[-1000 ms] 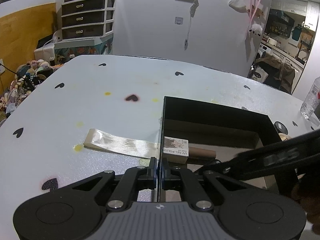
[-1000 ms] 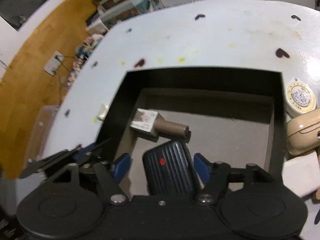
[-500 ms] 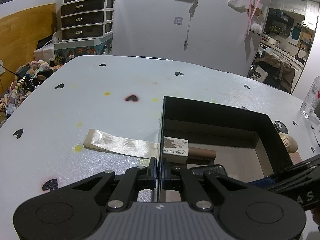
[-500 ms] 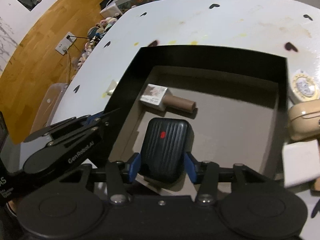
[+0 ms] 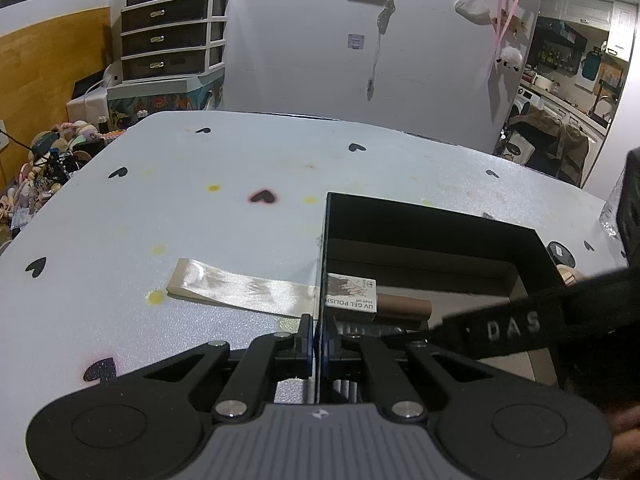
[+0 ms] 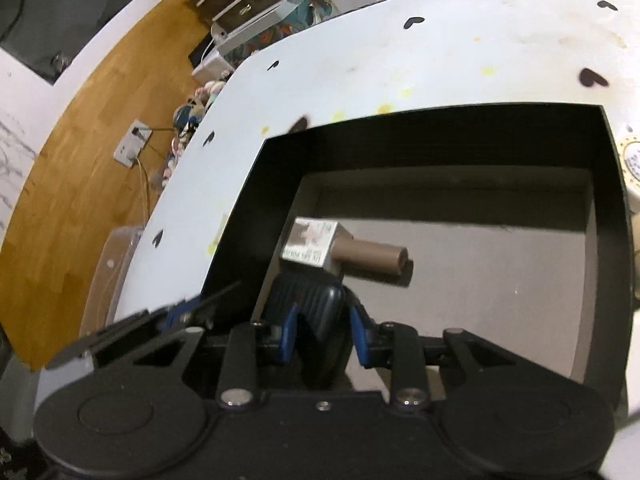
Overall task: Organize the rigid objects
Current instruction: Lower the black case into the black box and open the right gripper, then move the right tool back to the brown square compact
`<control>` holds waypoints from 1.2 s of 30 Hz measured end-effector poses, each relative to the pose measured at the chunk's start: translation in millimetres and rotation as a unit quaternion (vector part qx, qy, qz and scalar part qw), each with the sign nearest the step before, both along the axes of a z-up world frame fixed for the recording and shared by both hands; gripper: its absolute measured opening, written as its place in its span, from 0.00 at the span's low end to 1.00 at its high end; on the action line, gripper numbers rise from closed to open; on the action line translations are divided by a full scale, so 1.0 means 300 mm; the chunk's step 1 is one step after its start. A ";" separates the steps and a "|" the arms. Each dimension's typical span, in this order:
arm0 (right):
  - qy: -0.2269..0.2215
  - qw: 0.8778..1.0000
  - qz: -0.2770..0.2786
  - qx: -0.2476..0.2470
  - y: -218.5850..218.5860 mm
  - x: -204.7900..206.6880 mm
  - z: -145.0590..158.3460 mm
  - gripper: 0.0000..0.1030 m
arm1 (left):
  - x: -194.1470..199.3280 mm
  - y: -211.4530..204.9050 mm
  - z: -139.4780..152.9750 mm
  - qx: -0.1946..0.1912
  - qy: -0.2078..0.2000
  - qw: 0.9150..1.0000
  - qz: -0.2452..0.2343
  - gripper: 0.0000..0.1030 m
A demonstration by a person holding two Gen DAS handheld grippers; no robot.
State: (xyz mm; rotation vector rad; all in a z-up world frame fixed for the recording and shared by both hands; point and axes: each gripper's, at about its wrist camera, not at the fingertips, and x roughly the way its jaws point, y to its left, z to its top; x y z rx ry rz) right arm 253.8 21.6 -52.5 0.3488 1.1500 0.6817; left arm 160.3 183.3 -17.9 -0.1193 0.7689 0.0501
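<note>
A black open box (image 6: 256,184) sits on the white table; it also shows in the left wrist view (image 5: 432,220). My left gripper (image 5: 317,338) is shut on the box's left wall. My right gripper (image 6: 322,334) is shut on a dark ribbed case (image 6: 316,312) and holds it low inside the box, near the front left corner. A UV gel polish bottle (image 6: 340,250) with a brown cap lies on the box floor just beyond the case; it also shows in the left wrist view (image 5: 372,300).
A shiny beige strip (image 5: 240,290) lies on the table left of the box. A round cream tin (image 6: 632,160) stands right of the box. The white table (image 5: 200,208) has black heart marks. A drawer unit (image 5: 168,40) stands behind the table.
My right gripper closed on the ribbed case, then tilted and lowered it toward the box's front left corner near the bottle. The left gripper stayed on the box wall.
</note>
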 end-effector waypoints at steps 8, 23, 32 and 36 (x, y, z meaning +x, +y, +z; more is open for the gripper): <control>-0.027 0.999 0.022 -0.007 -0.036 -0.046 0.056 0.30 | 0.000 0.002 -0.002 -0.001 -0.001 1.000 0.001 0.03; -0.169 0.985 0.000 -0.042 -0.234 -0.202 0.215 0.80 | 0.005 -0.016 0.001 0.010 0.003 1.000 0.004 0.03; -0.222 0.971 -0.058 -0.068 -0.397 -0.245 0.225 0.91 | 0.004 -0.027 0.000 0.014 0.003 1.000 0.007 0.02; -0.223 0.967 -0.093 -0.084 -0.488 -0.244 0.202 0.92 | 0.004 -0.028 0.001 0.016 0.003 1.000 0.007 0.02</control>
